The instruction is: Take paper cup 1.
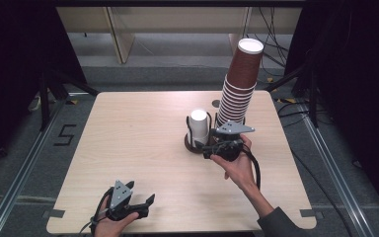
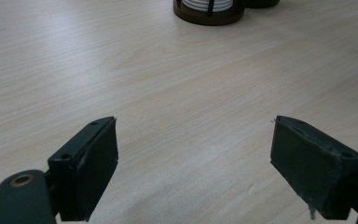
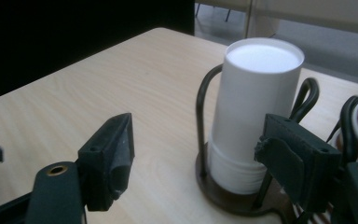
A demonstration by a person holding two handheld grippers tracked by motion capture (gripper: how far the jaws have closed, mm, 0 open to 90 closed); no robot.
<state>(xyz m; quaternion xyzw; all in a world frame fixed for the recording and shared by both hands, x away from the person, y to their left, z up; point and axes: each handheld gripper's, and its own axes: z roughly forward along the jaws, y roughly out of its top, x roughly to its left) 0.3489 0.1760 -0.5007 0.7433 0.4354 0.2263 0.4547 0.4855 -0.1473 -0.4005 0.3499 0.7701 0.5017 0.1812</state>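
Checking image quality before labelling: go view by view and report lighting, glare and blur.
High view: table evenly lit, surroundings dark, top of the brown cup stack glares white. Left gripper view: sheen on the wood, holder base slightly soft. Right gripper view: white cups overexposed on top, near jaws soft, background black at left.

Left hand-held gripper [image 1: 139, 202] low at the near edge, gripped from below by the left hand [image 1: 109, 224], jaws parted with nothing between them. Right hand-held gripper [image 1: 203, 148] farther out, right hand [image 1: 238, 165] wrapped around its body, forearm angled in from the lower right, jaws apart and empty.
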